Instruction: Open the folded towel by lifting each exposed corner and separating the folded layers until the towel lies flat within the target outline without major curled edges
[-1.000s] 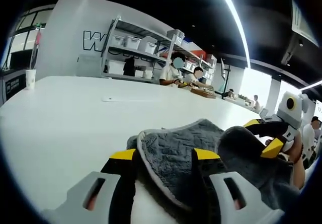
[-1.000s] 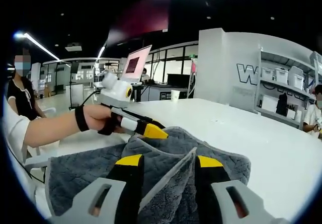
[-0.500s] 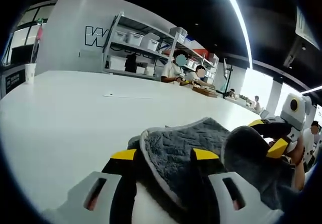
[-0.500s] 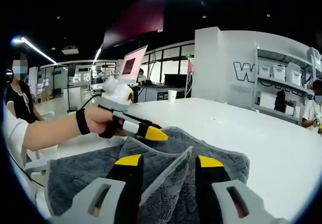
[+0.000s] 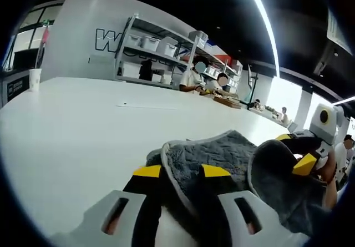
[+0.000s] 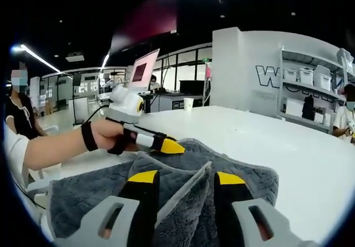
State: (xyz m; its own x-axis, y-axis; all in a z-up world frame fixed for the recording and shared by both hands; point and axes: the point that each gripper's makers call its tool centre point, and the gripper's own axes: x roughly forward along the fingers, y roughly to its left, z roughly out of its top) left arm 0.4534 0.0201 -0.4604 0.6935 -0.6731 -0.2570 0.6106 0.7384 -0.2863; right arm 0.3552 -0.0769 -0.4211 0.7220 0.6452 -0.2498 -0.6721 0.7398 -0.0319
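**A:** What are the tongs doing, and why there?

**B:** The left gripper point(image 5: 181, 172) has its jaws drawn narrow around a raised fold of the grey towel point(image 5: 213, 161); the pale-bound hem runs up between the yellow tips. The right gripper point(image 6: 186, 177) straddles a standing ridge of the same towel point(image 6: 183, 194), hem between its jaws. Whether it truly pinches the cloth or merely brackets it, I cannot tell.

**A:** Why two holds at once?

**B:** My guess: each takes a separate layer edge, so pulling apart peels the fold open.

**A:** And the towel around them?

**B:** Bunched just ahead of and beneath both jaws, lying on the white table point(image 5: 77, 125). In the right gripper view the left gripper point(image 6: 169, 145), held in a person's hand point(image 6: 108, 136), rests on the cloth just beyond the jaws.

**A:** Flat yet?

**B:** No, layers are humped and doubled. I see no outline.

**A:** Further out?

**B:** Shelving point(image 5: 161, 55) far beyond the table.
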